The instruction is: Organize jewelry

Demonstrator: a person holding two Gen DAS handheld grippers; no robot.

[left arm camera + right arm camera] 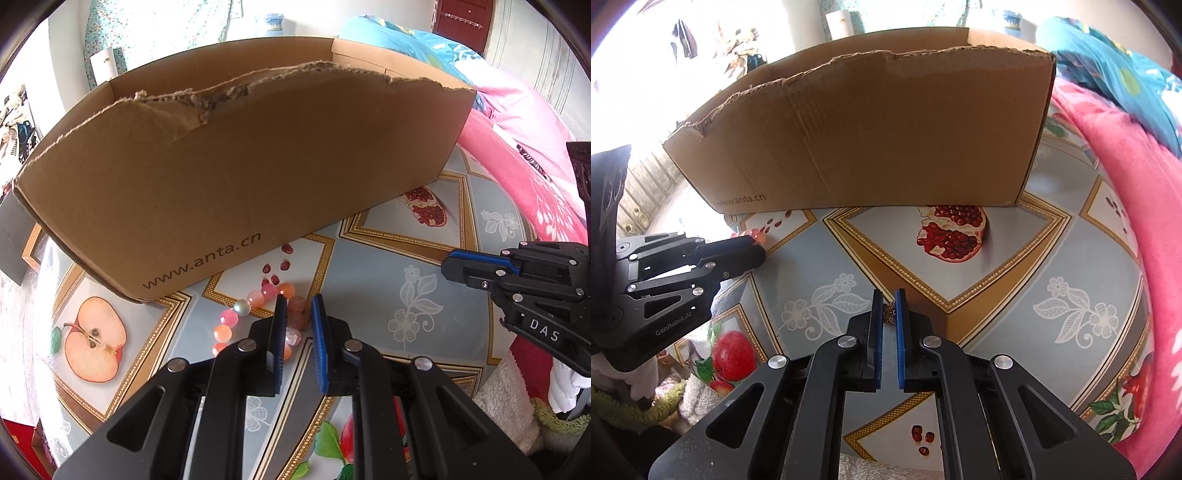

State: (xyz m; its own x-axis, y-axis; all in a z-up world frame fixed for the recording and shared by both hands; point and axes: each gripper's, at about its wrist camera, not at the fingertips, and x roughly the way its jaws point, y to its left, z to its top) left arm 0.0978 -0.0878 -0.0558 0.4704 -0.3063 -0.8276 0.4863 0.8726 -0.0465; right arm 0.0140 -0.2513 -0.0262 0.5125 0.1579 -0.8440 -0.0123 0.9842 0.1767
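Note:
A bracelet of pink and orange beads [236, 321] lies on the fruit-patterned tablecloth, just in front of a torn cardboard box [221, 177]. My left gripper [298, 301] points down at it, its blue pads closed on the beads at the ring's right side. In the right wrist view the left gripper [759, 251] shows side-on over the beads [753, 233]. My right gripper [888, 295] is shut on a small bronze butterfly-shaped ornament [889, 314] at table level. It appears side-on as the right gripper [448, 264] at the edge of the left wrist view.
The open box [886, 129], printed www.anta.cn, stands across the back of the table [997, 332]. A pink blanket [1126, 221] borders the table's right side. Fluffy towels [509, 398] lie at the near edge.

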